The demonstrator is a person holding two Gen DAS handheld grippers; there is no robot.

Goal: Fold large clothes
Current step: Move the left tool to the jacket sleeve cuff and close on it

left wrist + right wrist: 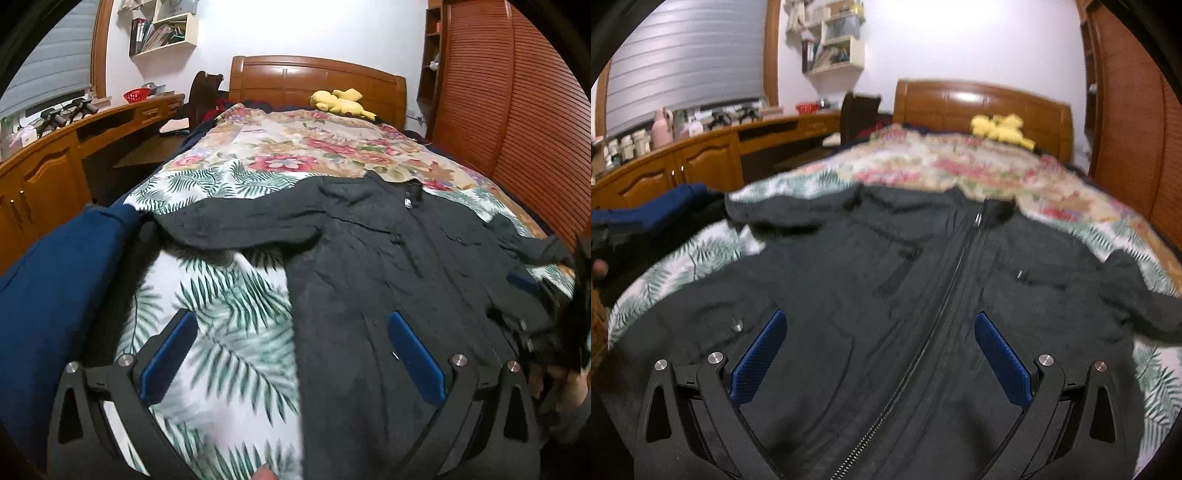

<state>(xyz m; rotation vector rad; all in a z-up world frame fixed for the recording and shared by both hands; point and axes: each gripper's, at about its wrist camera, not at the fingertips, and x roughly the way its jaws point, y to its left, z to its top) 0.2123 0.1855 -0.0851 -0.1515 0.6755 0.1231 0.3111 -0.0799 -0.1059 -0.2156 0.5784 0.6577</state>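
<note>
While the jacket (923,277) lies on the bed (295,147), both claws gape empty.

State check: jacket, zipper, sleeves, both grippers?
Jacket: spread flat on the bed, front up, unfolded.
Zipper: closed up to the collar.
Left-side sleeve: stretched out sideways.
Left hand-held gripper: open, empty, over the jacket's edge.
Right hand-held gripper: open, empty, over the jacket front.
</note>
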